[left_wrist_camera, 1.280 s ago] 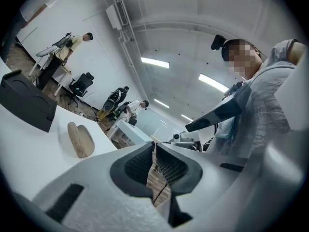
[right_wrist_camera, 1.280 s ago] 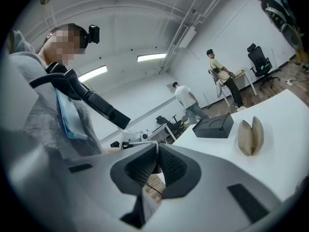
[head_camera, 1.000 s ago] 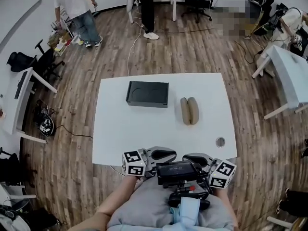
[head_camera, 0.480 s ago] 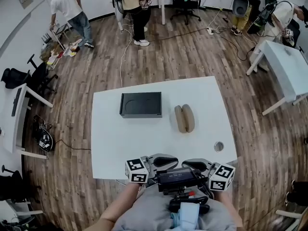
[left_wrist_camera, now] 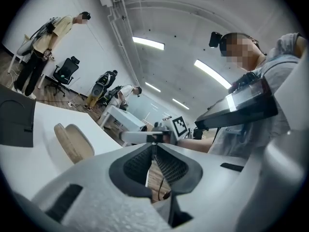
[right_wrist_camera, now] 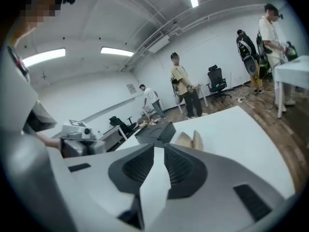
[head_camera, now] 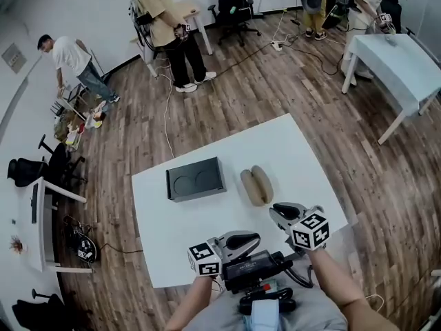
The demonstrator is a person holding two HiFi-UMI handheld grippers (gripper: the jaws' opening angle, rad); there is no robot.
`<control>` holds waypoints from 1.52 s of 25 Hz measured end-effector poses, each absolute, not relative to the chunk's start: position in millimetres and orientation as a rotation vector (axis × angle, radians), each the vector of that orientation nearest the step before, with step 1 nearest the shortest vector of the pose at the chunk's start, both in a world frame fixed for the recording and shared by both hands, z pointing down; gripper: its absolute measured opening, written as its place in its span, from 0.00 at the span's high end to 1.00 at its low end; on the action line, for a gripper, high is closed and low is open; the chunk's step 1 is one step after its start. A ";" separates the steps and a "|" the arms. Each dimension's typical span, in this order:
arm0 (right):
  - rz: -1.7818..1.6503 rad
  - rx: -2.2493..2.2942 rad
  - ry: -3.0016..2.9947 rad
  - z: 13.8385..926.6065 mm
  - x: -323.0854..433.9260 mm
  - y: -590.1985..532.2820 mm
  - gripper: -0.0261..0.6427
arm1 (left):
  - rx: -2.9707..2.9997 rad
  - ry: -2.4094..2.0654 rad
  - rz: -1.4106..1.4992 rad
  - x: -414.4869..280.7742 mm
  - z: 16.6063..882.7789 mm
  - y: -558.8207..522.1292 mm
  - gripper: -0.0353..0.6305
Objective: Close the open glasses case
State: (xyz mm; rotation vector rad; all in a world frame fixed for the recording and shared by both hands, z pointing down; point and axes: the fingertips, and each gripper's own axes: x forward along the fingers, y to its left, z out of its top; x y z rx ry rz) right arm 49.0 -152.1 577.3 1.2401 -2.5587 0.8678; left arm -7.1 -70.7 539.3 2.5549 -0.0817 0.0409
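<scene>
Closest to me, my left gripper sits by the near edge of the white table. It lies flat and points toward 3 o'clock. Its 2 jaws are pressed together and hold nothing.

My right gripper is a little farther out, over the table. It points toward 11 o'clock and tips down a bit. Its jaws are together too, with nothing between them. My 2 arms reach out from below, bent at the elbows.

Next comes the glasses case, near the middle of the table. It is at 11 o'clock from the right gripper, close to it but not touching. It is tan and lies open, with its 2 halves side by side like a shell.

I think it is light and hard, with a smooth skin, so it may slide on the slick table when I push it. I would hold 1 half down with 1 gripper. With the other I would lift the far half by its outer edge and fold it over. A soft push should do.

At 9 o'clock from the case sits a black box, just apart from it.

Far off on the wood floor, people stand by desks and chairs.
</scene>
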 end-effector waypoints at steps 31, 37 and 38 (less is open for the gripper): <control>0.275 1.312 -1.860 685.6 83.0 -246.6 0.86 | 2.446 -0.388 0.002 -78.0 566.1 -36.7 0.91; -0.093 1.212 -1.860 672.2 74.0 -235.9 0.86 | 2.465 -0.389 -0.011 -80.6 571.7 -40.1 0.91; -0.131 1.203 -1.861 671.2 72.0 -232.4 0.86 | 2.462 -0.392 -0.018 -81.6 570.1 -41.1 0.91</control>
